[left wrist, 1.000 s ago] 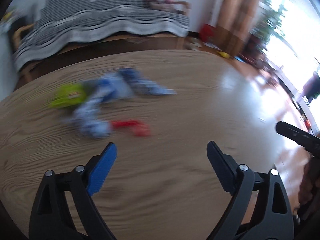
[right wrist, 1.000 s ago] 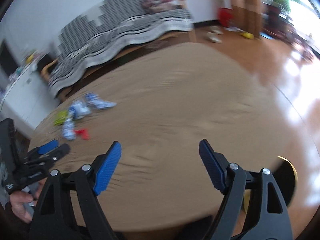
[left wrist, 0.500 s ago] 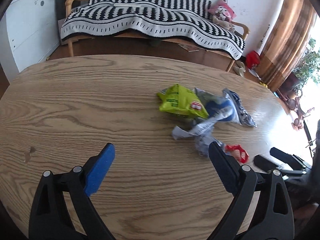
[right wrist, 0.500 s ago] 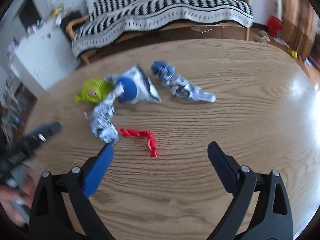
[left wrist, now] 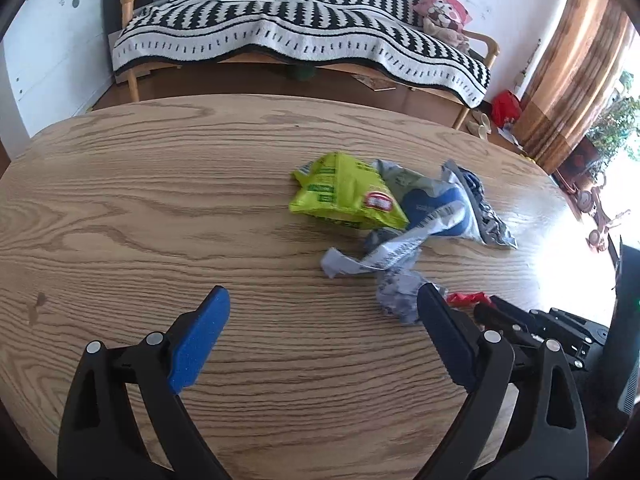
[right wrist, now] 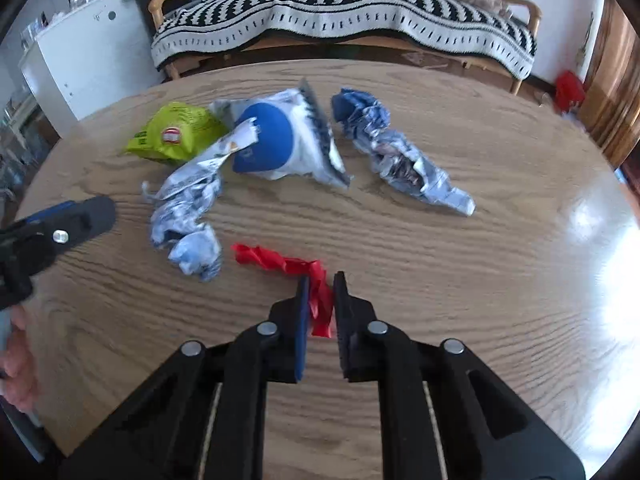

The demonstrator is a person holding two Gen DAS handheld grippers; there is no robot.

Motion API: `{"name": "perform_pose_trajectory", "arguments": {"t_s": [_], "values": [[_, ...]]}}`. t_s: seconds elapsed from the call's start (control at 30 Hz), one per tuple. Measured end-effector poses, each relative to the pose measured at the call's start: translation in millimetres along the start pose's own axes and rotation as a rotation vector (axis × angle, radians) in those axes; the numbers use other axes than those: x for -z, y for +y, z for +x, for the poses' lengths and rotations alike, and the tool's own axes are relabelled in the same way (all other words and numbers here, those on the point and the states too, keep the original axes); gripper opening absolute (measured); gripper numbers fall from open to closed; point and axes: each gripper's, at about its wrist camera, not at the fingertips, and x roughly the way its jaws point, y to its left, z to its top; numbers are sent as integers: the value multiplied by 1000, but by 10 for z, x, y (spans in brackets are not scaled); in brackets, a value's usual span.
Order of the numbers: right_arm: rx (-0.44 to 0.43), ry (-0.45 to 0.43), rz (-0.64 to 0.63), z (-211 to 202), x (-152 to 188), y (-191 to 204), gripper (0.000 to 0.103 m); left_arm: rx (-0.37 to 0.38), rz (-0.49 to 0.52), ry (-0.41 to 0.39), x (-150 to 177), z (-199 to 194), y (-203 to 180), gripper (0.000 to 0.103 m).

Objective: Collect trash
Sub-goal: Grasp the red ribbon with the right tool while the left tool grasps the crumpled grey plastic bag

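Trash lies on an oval wooden table (left wrist: 160,200). A twisted red wrapper (right wrist: 276,258) has its near end between the pads of my right gripper (right wrist: 321,280), whose jaws are closing and pinch it. Beyond it lie a twisted silver-blue wrapper (right wrist: 188,200), a green snack bag (right wrist: 176,134), a blue-and-white bag (right wrist: 280,140) and a crumpled blue foil wrapper (right wrist: 400,160). My left gripper (left wrist: 322,292) hangs open over bare wood, just short of the silver-blue wrapper (left wrist: 388,256), with nothing between its pads. The red wrapper (left wrist: 464,298) shows beside its right finger.
A sofa under a black-and-white striped blanket (left wrist: 300,20) stands behind the table. A white cabinet (right wrist: 88,52) is at the left. A hand (right wrist: 20,368) holds the left gripper at the table's left edge. Bright floor lies to the right.
My right gripper came down onto the red wrapper and its jaws went from wide open to nearly shut around it. The left gripper swung toward the pile and stayed open.
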Motion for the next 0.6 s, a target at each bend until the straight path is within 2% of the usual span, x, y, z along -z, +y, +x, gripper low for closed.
{"name": "perform_pose_trajectory", "arguments": {"t_s": [0.13, 0.37, 0.6], "values": [[11, -41, -12, -198, 49, -61, 12, 2, 29, 7, 29, 50, -164, 92], [16, -114, 27, -623, 213, -401, 12, -35, 77, 14, 60, 244, -480, 90], [15, -122, 46, -842, 414, -654, 12, -86, 104, 42, 103, 502, -707, 79]]}}
